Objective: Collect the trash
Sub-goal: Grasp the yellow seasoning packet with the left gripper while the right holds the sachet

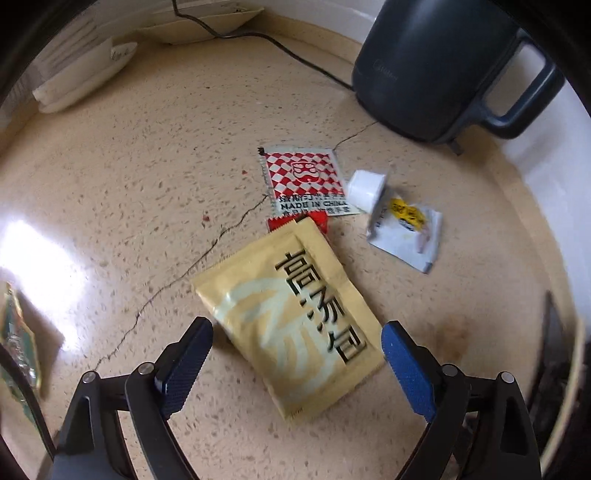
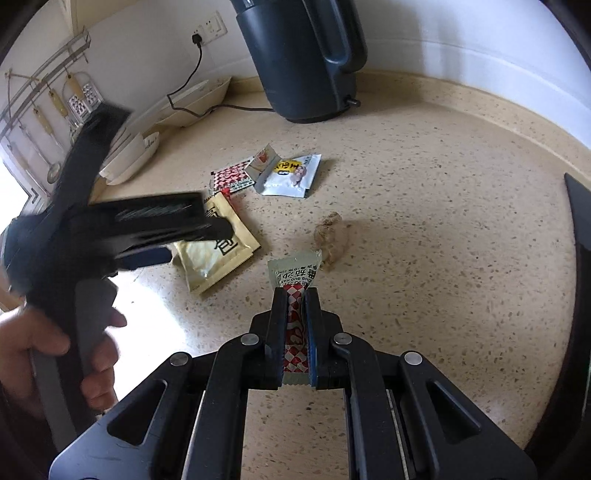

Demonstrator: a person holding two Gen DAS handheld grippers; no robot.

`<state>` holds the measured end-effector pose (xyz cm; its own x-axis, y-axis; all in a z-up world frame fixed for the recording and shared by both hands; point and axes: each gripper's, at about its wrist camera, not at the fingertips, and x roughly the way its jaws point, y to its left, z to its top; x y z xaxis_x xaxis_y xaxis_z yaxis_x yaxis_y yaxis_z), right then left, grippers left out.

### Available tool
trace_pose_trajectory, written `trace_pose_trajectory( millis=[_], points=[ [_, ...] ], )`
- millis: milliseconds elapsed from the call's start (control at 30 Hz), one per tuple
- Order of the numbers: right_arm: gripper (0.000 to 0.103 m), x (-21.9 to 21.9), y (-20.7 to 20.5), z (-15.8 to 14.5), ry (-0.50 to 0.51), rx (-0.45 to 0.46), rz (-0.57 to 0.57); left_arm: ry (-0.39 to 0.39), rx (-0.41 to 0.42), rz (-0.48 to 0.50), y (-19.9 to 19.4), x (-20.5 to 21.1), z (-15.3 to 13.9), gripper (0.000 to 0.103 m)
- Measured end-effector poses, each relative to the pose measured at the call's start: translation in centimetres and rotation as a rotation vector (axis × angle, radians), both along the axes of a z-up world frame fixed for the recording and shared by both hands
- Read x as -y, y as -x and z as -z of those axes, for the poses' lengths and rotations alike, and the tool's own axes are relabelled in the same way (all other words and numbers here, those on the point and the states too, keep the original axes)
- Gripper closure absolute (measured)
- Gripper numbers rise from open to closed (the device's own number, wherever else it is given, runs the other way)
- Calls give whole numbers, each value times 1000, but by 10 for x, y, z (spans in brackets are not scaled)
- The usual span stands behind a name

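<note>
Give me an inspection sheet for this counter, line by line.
Surface: speckled beige counter, cracked.
Job's things: yellow packet; checkered packet; white wrapper; small white cup; crumpled scrap.
Clutter: dark kettle; white dishes.
Grippers: left gripper open over the yellow packet; right gripper shut on a checkered sachet.
Cables: black cord plugged into wall socket.
Surroundings: utensil rack, white wall.

We see both views in bright daylight. A white glare patch (image 1: 40, 266) burns out the speckled countertop (image 1: 147, 166) at the left, and light also floods in from the left edge of the right wrist view. The left gripper (image 2: 192, 225) is smeared by motion blur there. Fisheye bending curves the counter edge, and dark vignetting rings the corners of both 2 pictures.
</note>
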<state>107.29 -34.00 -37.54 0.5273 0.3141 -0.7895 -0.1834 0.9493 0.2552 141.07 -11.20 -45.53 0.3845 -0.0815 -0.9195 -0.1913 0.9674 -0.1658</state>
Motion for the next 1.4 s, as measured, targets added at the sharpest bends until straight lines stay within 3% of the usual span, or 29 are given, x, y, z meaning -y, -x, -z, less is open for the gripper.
trace_pose_trajectory(
  millis=[100,400,533,833,1200,1400],
  points=[
    [93,5,1,1,3,-1,8,-94,-6,1,-5,10,5,13],
    [93,6,0,-1,-19,1,14,-133,46,99,13,5,8,13],
    [93,3,0,-1,-30,5,15,-125,47,136,18,-3,4,17],
    [93,-10,3,-4,-41,15,-9,-109,70,245,33,-14,-6,44],
    [93,-19,7,-4,-56,22,-13,-42,91,297,38,-31,-13,59],
    [93,-24,4,-3,-66,21,-25,-6,90,260,38,-46,-18,65]
  ],
)
